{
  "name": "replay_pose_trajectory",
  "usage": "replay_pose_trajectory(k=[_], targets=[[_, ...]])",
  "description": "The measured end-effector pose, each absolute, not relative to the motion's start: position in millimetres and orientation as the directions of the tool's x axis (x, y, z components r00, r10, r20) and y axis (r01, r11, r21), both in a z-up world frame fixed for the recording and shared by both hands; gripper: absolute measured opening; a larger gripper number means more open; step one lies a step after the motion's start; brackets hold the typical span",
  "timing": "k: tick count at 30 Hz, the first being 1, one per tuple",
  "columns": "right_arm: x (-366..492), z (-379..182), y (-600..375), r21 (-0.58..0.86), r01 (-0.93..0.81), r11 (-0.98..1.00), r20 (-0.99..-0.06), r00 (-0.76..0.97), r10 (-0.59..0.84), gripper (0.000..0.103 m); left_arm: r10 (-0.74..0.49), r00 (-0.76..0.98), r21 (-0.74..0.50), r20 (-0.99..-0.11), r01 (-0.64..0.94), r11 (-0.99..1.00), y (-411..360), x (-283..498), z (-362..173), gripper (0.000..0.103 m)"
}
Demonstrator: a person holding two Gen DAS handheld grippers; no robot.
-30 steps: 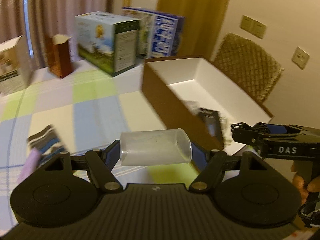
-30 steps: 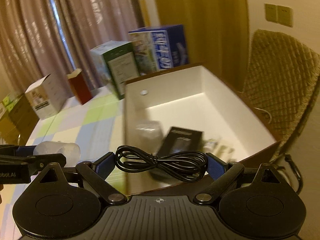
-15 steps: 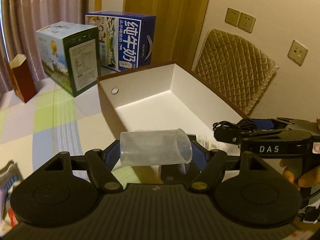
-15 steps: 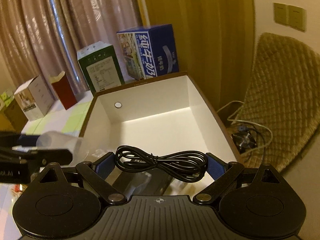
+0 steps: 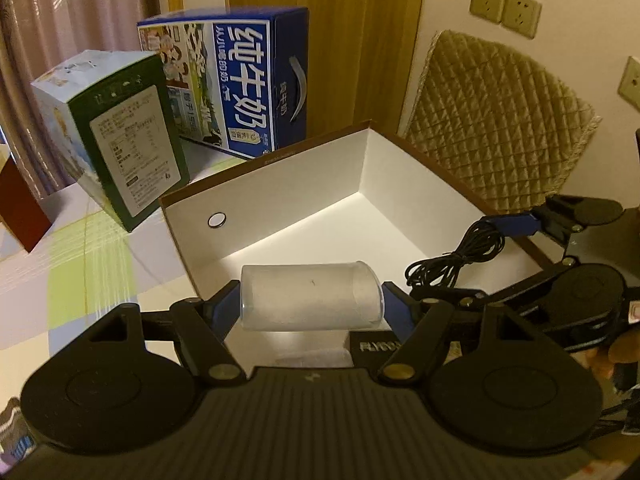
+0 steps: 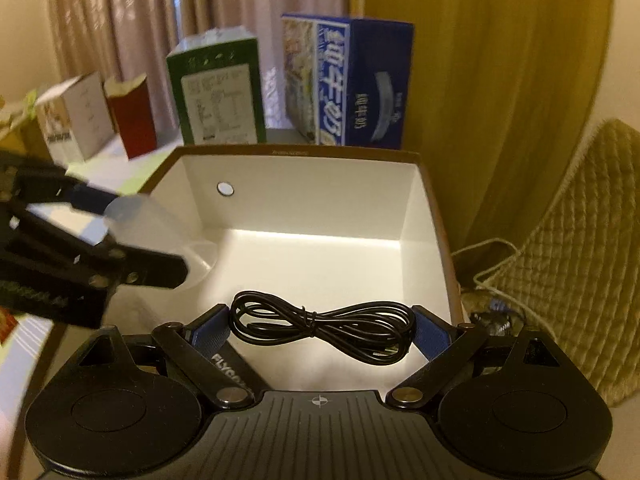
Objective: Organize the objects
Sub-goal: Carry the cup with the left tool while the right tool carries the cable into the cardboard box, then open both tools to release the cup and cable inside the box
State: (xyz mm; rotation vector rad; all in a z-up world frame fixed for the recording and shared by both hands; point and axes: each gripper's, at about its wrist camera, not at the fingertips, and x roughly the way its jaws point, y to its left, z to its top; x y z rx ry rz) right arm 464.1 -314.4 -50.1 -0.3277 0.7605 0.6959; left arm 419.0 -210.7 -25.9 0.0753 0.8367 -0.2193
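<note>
My left gripper (image 5: 311,304) is shut on a frosted clear plastic cup (image 5: 310,296) lying sideways between its blue pads, held over the near left part of the open brown box (image 5: 280,184) with white inside. My right gripper (image 6: 322,330) is shut on a coiled black cable (image 6: 320,326), hanging over the box's near end. In the right wrist view the left gripper (image 6: 132,240) with the cup (image 6: 160,228) shows at the left over the box wall (image 6: 304,200). In the left wrist view the cable (image 5: 452,264) and right gripper (image 5: 468,256) show at the right. A black packet (image 5: 374,346) lies in the box below.
Behind the box stand a blue milk carton case (image 5: 248,80), a green carton (image 5: 116,136) and a red box (image 6: 132,116). A white box (image 6: 72,120) stands farther left. A quilted chair (image 5: 500,120) is right of the table, with cords on the floor (image 6: 492,312). A hand (image 5: 624,352) holds the right gripper.
Both grippers have moved forward and down over the open box, each still holding its object. The right gripper has rolled, so the box now looks square-on.
</note>
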Motion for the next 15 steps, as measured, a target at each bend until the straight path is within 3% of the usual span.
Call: replay_pose_trajectory(k=[15], targets=[[486, -65, -307, -0.078, -0.715, 0.694, -0.733, 0.513, 0.446, 0.096, -0.117, 0.578, 0.049, -0.807, 0.263, 0.964, -218, 472, -59, 0.072]])
